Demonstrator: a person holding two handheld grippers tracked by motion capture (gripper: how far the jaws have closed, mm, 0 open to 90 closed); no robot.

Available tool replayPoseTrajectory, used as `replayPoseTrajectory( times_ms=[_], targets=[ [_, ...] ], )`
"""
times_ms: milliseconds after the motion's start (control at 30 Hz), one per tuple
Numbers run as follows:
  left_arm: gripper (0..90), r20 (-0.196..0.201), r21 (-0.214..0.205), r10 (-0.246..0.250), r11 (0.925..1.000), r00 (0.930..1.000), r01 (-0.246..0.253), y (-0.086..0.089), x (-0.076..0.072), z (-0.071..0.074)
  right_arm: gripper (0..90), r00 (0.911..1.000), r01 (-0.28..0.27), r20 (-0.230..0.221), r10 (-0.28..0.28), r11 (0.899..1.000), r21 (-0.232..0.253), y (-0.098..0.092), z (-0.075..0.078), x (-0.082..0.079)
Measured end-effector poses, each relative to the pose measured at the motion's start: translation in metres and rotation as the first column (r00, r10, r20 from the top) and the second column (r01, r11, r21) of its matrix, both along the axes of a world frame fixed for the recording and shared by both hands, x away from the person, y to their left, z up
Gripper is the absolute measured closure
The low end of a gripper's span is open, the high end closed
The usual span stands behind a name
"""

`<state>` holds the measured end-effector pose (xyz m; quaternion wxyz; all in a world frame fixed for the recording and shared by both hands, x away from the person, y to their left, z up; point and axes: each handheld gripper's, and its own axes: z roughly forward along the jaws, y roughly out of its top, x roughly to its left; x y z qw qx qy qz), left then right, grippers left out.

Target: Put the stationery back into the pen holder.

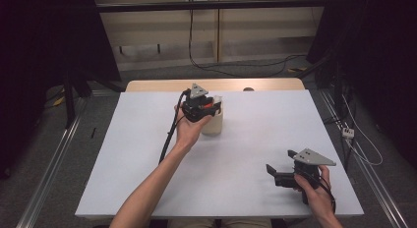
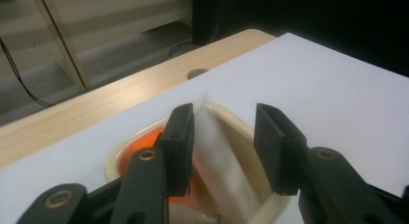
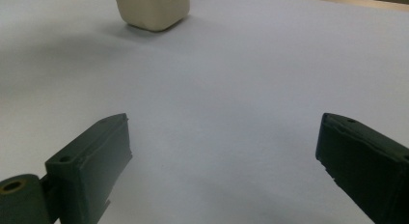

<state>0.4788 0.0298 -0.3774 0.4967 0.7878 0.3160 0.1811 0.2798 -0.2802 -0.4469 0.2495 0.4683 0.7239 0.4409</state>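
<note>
My left claw [image 2: 224,151] hangs part-open over the cream cup [image 2: 241,130] near the desk's [image 1: 255,139] far edge, white packet [image 2: 217,161] loose between its jaws, while my right claw [image 3: 224,171] gapes empty.

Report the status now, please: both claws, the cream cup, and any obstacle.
Left claw open over cream cup, pale packet between jaws, touching one. Right claw open, idle above white table. Nothing in the way.
</note>
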Motion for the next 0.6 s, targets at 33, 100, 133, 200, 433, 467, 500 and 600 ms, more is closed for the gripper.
replayPoseTrajectory(
  times_ms=[33, 100, 133, 200, 433, 467, 500, 600],
  targets=[
    [56.9, 0.002, -0.002, 0.002, 1.0, 1.0, -0.002, 0.0, -0.002, 0.001, 4.6, 1.0, -0.002, -0.001, 0.002, 1.0, 0.002, 0.0, 0.0, 0.0],
    [51.4, 0.02, 0.004, -0.006, 1.0, 0.9998, 0.006, 0.001, -0.005, 0.004, 4.7, 1.0, -0.007, 0.006, 0.007, 1.0, 0.0, 0.001, 0.001, 0.0],
    [47.6, 0.032, 0.004, -0.001, 1.0, 0.9995, 0.001, 0.002, -0.006, 0.006, 4.7, 1.0, -0.008, 0.006, 0.008, 1.0, 0.001, 0.001, 0.001, 0.0],
    [43.5, 0.045, -0.003, 0.014, 0.9999, 0.9989, -0.014, 0.004, -0.007, 0.01, 4.7, 1.0, -0.01, 0.002, 0.01, 1.0, 0.003, 0.002, 0.001, 0.0],
    [26.7, 0.033, 0.028, 0.03, 0.9991, 0.999, -0.03, 0.014, -0.011, 0.017, 4.7, 1.0, -0.003, 0.004, 0.003, 1.0, 0.003, 0.001, 0.001, 0.001],
    [23.9, 0.034, 0.026, 0.038, 0.9989, 0.9987, -0.038, 0.017, -0.011, 0.018, 4.7, 1.0, -0.001, 0.005, 0.001, 1.0, 0.003, 0.001, 0.0, 0.002],
    [21.2, 0.022, 0.021, 0.047, 0.9987, 0.9987, -0.047, 0.02, -0.011, 0.018, 4.7, 1.0, -0.001, 0.006, 0.001, 1.0, 0.003, 0.001, 0.0, 0.002],
    [15.9, 0.021, 0.02, 0.063, 0.9978, 0.9978, -0.063, 0.028, -0.012, 0.019, 4.9, 1.0, 0.002, 0.006, -0.002, 1.0, 0.008, 0.0, 0.001, 0.001]
  ],
)
